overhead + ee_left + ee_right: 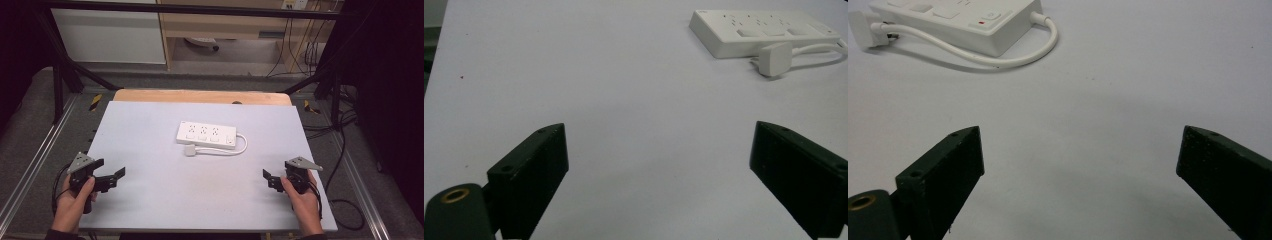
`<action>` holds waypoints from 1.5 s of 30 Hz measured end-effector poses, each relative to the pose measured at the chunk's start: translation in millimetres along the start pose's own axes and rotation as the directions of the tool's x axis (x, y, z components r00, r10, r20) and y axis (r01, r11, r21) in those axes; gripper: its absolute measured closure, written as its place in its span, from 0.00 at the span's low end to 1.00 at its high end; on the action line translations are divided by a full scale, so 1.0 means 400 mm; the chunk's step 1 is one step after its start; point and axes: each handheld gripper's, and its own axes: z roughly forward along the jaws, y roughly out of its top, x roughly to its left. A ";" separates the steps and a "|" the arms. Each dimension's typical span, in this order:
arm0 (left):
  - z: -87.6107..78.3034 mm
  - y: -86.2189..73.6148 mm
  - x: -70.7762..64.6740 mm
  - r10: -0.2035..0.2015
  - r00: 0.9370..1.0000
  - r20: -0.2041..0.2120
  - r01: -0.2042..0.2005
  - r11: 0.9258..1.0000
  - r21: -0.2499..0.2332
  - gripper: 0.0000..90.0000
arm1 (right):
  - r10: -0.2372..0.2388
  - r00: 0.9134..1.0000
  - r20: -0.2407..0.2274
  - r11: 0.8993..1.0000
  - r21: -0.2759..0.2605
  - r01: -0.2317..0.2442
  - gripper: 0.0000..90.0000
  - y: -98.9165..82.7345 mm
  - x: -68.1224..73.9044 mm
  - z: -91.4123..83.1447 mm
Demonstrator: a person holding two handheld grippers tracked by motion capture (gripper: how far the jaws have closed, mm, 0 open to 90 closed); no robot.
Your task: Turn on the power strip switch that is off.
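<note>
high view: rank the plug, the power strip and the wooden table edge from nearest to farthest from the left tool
1. Plug: white, lying on the table in front of the strip, closest to the left tool.
2. Power strip: mid-table, just behind the plug.
3. Wooden table edge: along the far side, beyond the strip.

I see the power strip (206, 134) lying on the table (150, 200), toward the back. Its plug (190, 150) lies just in front of it.

No legible text or labels
</note>
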 end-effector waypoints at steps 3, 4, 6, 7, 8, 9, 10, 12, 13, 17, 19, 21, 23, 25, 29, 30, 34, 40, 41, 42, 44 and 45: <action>0.004 -0.001 -0.003 0.004 1.000 0.014 -0.004 1.000 0.010 0.10 | 0.008 1.000 0.002 1.000 0.003 -0.008 0.06 -0.001 -0.002 0.001; 0.006 0.000 -0.006 0.009 1.000 0.017 -0.009 1.000 0.011 0.10 | 0.005 1.000 0.001 1.000 0.007 -0.005 0.06 -0.002 -0.002 0.002; 0.007 0.000 -0.007 0.011 1.000 0.019 -0.012 1.000 0.013 0.10 | 0.002 1.000 0.000 1.000 0.013 -0.002 0.05 -0.002 -0.001 0.003; 0.007 0.000 -0.007 0.010 1.000 0.021 -0.011 1.000 0.013 0.10 | 0.003 1.000 -0.001 1.000 0.013 -0.003 0.05 -0.002 -0.001 0.003; 0.007 0.000 -0.008 0.008 1.000 0.025 -0.009 1.000 0.014 0.10 | 0.004 1.000 -0.004 1.000 0.015 -0.004 0.05 -0.002 0.000 0.003; 0.007 0.001 -0.008 0.010 1.000 0.023 -0.010 1.000 0.013 0.09 | 0.004 1.000 -0.003 1.000 0.017 -0.004 0.05 -0.003 0.000 0.003; 0.006 0.001 -0.008 0.009 1.000 0.025 -0.010 1.000 0.011 0.09 | 0.002 1.000 -0.002 1.000 0.017 -0.002 0.05 -0.003 0.001 0.003; 0.008 0.001 -0.008 0.005 1.000 0.028 -0.006 1.000 0.011 0.09 | 0.001 1.000 -0.004 1.000 0.021 -0.001 0.05 -0.003 0.000 0.003; 0.009 0.001 -0.008 0.006 1.000 0.026 -0.006 1.000 0.013 0.09 | 0.004 1.000 -0.005 1.000 0.019 -0.003 0.05 -0.003 0.000 0.003; 0.007 0.001 -0.007 0.005 0.999 0.032 -0.006 1.000 0.011 0.08 | 0.005 1.000 -0.008 1.000 0.013 -0.005 0.05 0.000 -0.001 -0.001; 0.007 0.001 -0.007 0.004 0.999 0.034 -0.004 1.000 0.009 0.08 | -0.002 1.000 -0.007 1.000 0.014 0.002 0.06 0.002 -0.005 -0.004; 0.006 0.001 -0.007 0.005 0.999 0.033 -0.006 1.000 0.010 0.08 | 0.005 1.000 -0.010 1.000 0.011 -0.005 0.06 0.005 -0.005 -0.008; 0.006 0.001 -0.008 0.007 0.999 0.035 -0.007 1.000 0.009 0.08 | 0.006 1.000 -0.014 1.000 0.008 -0.006 0.07 0.007 -0.007 -0.011; 0.006 0.001 -0.008 0.008 0.999 0.035 -0.008 1.000 0.012 0.08 | 0.013 1.000 -0.014 1.000 0.000 -0.013 0.06 0.009 -0.006 -0.013; 0.007 -0.001 -0.005 0.003 0.999 0.035 -0.003 1.000 0.013 0.08 | 0.021 1.000 -0.009 1.000 -0.018 -0.021 0.06 0.013 -0.009 -0.019; 0.006 -0.001 -0.005 0.003 0.999 0.034 -0.003 1.000 0.013 0.08 | 0.025 1.000 -0.012 0.999 -0.019 -0.026 0.06 0.014 -0.010 -0.021; 0.007 0.000 -0.005 0.005 0.999 0.036 -0.006 1.000 0.013 0.08 | 0.060 0.998 -0.026 0.997 -0.047 -0.061 0.04 0.019 -0.013 -0.032; 0.007 0.000 -0.004 0.008 1.000 0.031 -0.008 1.000 0.017 0.08 | 0.055 0.998 -0.035 0.994 -0.094 -0.058 0.04 0.030 -0.008 -0.045; 0.007 0.000 -0.004 0.007 1.000 0.030 -0.008 1.000 0.017 0.08 | 0.054 0.998 -0.039 0.993 -0.099 -0.057 0.04 0.030 -0.007 -0.046; 0.007 0.000 -0.004 0.009 1.000 0.030 -0.010 1.000 0.018 0.08 | 0.053 0.998 -0.045 0.993 -0.103 -0.057 0.04 0.031 -0.006 -0.047; 0.008 -0.001 -0.006 0.012 0.999 0.030 -0.013 1.000 0.019 0.08 | 0.056 0.997 -0.050 0.992 -0.112 -0.062 0.04 0.033 -0.004 -0.051; 0.008 -0.001 -0.007 0.011 0.999 0.032 -0.012 1.000 0.019 0.08 | 0.062 0.996 -0.056 0.991 -0.119 -0.068 0.04 0.033 -0.004 -0.052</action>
